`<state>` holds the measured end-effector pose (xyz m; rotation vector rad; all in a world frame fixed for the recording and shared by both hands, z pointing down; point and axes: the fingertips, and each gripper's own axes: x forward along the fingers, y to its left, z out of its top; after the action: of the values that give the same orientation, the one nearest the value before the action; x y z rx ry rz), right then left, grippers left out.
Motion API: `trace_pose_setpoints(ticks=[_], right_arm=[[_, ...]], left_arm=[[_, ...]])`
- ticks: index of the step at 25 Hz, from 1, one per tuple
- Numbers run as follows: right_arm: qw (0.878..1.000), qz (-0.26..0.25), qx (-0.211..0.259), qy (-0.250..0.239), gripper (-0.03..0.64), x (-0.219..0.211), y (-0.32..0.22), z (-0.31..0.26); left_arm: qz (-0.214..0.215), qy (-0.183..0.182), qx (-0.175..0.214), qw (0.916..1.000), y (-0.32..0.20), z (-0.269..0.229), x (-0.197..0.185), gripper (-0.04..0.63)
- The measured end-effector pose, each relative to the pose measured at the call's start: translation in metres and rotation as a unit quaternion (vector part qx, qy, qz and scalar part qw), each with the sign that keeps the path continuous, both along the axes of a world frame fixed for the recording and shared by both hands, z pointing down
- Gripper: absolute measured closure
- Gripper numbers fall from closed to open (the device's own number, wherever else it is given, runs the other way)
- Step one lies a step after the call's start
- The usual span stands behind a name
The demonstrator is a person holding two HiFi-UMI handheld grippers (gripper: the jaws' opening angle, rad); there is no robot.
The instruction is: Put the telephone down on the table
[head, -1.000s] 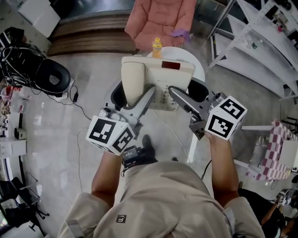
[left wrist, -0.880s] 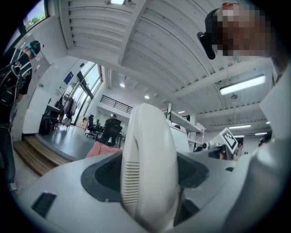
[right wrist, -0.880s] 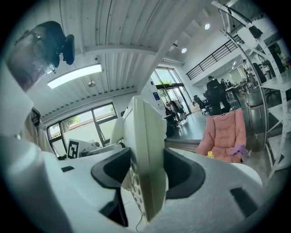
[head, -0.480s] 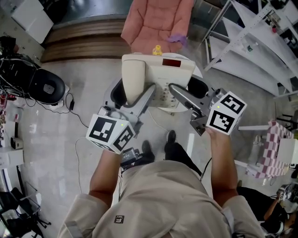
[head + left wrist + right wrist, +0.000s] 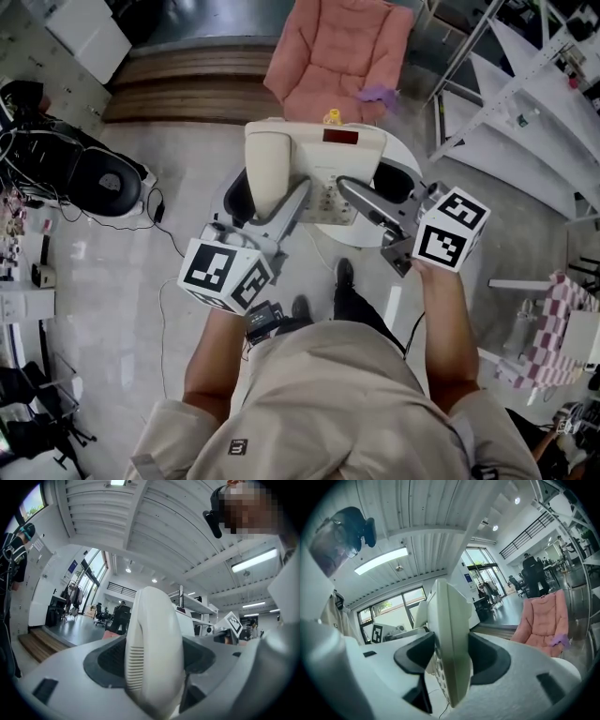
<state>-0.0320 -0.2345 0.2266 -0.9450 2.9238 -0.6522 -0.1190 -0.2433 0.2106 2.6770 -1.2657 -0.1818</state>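
I hold a beige desk telephone (image 5: 323, 159) in the air between both grippers, above a small round white table (image 5: 399, 156). Its handset (image 5: 267, 169) lies in the cradle on the left side, and a red display strip sits at the top. My left gripper (image 5: 268, 198) is shut on the handset side; in the left gripper view the handset (image 5: 154, 653) fills the gap between the jaws. The right gripper (image 5: 380, 189) is shut on the telephone's right edge, seen edge-on as the telephone (image 5: 449, 644) in the right gripper view. The phone hides most of the table top.
A yellow bottle (image 5: 332, 116) peeks over the phone's far edge. Beyond it stands a pink armchair (image 5: 337, 47) with a purple cloth (image 5: 377, 94). White shelving (image 5: 525, 84) is at right, and cables and a black stool (image 5: 103, 178) at left on the floor.
Both grippers keep their hold on the telephone. The person has stepped toward the table, and the phone now covers most of the yellow bottle.
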Motion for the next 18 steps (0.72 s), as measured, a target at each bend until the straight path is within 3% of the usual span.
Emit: trace_pose_setpoints(ticks=[18], right_arm=[[0.998, -0.003, -0.054, -0.008, 0.400, 0.025, -0.056, 0.057]], left_arm=[[-0.005, -0.009, -0.056, 0.9984, -0.059, 0.059, 0.025, 0.265]])
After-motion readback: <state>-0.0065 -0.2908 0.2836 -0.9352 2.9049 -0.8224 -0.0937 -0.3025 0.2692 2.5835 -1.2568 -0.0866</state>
